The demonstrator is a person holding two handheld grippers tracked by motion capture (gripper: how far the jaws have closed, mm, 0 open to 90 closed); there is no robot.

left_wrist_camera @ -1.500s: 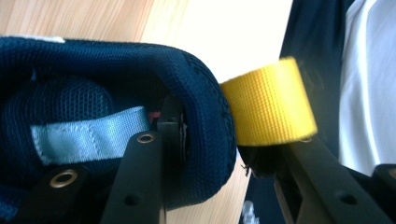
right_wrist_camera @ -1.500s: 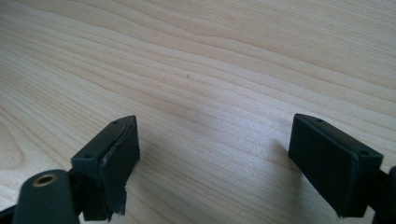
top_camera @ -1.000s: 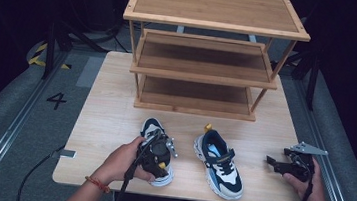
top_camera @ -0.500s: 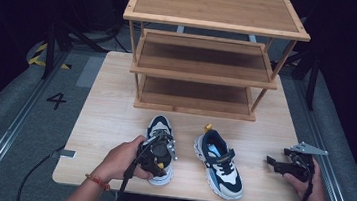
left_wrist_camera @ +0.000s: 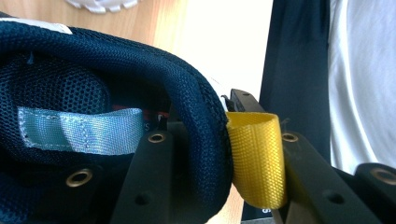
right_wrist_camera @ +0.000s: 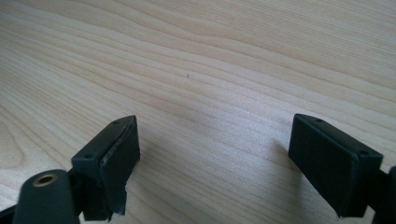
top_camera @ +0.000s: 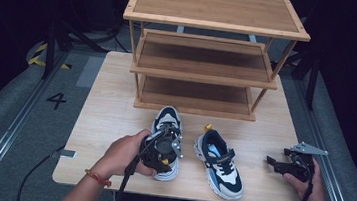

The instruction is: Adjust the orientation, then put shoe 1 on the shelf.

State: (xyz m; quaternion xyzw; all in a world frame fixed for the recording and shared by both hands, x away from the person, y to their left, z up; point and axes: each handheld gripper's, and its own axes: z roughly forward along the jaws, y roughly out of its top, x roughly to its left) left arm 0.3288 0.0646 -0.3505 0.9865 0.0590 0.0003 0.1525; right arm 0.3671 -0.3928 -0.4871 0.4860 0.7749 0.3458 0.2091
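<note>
Since a second ago left tool (top_camera: 164,149) and its shoe have shifted slightly toward the rack; jaws clamp the left shoe (top_camera: 168,122) at its navy mesh heel collar beside the yellow pull loop (left_wrist_camera: 257,158), sole near the desk (top_camera: 103,123). Right tool (top_camera: 280,165) rests wide open, empty. Judged early: right shoe (top_camera: 220,162) untouched, shoe rack (top_camera: 204,73) shelves bare.

Navy mesh-cloth shoe (left_wrist_camera: 93,60) with woven yellow heel loop (left_wrist_camera: 257,158); matt, smooth-grained wooden table (right_wrist_camera: 210,70).
</note>
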